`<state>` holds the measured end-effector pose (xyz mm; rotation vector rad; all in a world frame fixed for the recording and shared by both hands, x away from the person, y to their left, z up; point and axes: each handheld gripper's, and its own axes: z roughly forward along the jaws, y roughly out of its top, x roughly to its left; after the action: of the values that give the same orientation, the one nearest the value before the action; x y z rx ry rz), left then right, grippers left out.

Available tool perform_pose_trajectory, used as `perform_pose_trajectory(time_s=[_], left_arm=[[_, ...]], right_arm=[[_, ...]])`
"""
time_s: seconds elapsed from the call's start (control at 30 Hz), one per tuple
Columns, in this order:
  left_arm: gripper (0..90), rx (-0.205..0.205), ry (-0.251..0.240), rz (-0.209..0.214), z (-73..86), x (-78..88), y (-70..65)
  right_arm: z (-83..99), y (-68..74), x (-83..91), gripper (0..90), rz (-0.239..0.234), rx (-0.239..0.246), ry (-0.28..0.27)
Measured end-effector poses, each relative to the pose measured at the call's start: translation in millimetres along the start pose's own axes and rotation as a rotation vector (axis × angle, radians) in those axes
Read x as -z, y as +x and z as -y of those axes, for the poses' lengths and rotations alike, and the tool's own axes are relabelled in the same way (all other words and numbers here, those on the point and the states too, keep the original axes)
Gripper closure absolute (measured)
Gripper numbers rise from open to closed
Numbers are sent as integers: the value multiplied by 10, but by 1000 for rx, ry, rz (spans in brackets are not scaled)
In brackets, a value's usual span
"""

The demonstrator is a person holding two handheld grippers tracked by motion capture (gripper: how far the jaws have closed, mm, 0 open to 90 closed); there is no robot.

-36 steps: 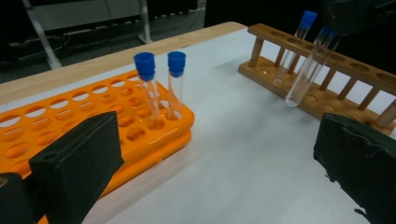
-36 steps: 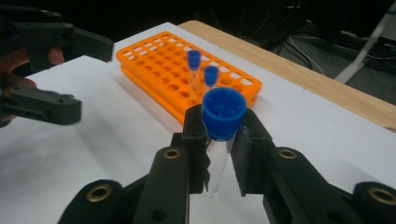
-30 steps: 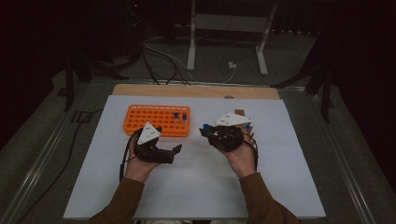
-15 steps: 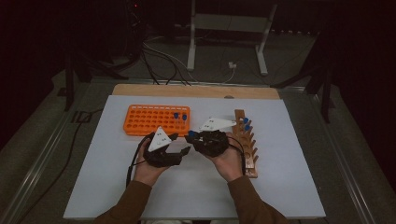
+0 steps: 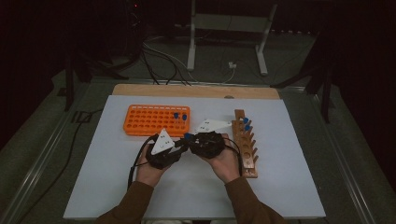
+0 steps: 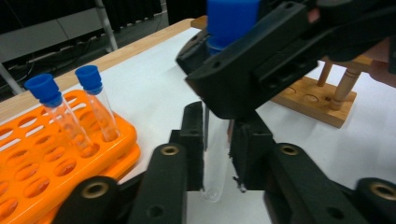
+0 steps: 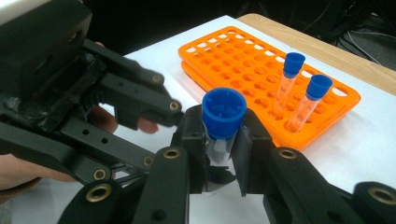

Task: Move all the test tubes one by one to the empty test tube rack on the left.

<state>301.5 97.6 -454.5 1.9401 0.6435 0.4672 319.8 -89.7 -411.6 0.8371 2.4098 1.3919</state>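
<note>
At frame centre, your left gripper (image 6: 217, 158) has just closed on the tube (image 6: 215, 163) that your right gripper (image 7: 223, 154) clamps near its cap.

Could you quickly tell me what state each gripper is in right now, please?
Left gripper: jaws just closed on the lower part of the test tube.
Right gripper: shut on the same tube, just under its blue cap.

1. In the left gripper view, the right gripper (image 6: 261, 60) covers the upper part of the clear tube (image 6: 215, 158); its blue cap (image 6: 232, 18) is cut off at 12 o'clock.
2. The orange rack (image 6: 56, 163) runs off at 9 o'clock.
3. In the high view, the tube between the grippers is too small to make out.
</note>
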Motion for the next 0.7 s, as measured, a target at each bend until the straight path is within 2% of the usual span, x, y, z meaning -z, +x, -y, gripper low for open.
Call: perform_pose_trajectory(time_s=[0.17, 0.23, 0.43, 0.5, 0.7], left_arm=[[774, 2, -1, 7, 3, 1, 6], [775, 5, 0, 2, 6, -3, 10], [775, 34, 5, -14, 36, 19, 73], [775, 49, 3, -20, 53, 29, 101], [775, 75, 1, -42, 67, 54, 155]], right_arm=[[2, -2, 2, 759, -2, -1, 1], [4, -6, 5, 732, -5, -5, 1], [23, -40, 64, 521, -5, -31, -22], [26, -65, 96, 408, -7, -44, -32], [65, -145, 217, 201, 38, -68, -49]])
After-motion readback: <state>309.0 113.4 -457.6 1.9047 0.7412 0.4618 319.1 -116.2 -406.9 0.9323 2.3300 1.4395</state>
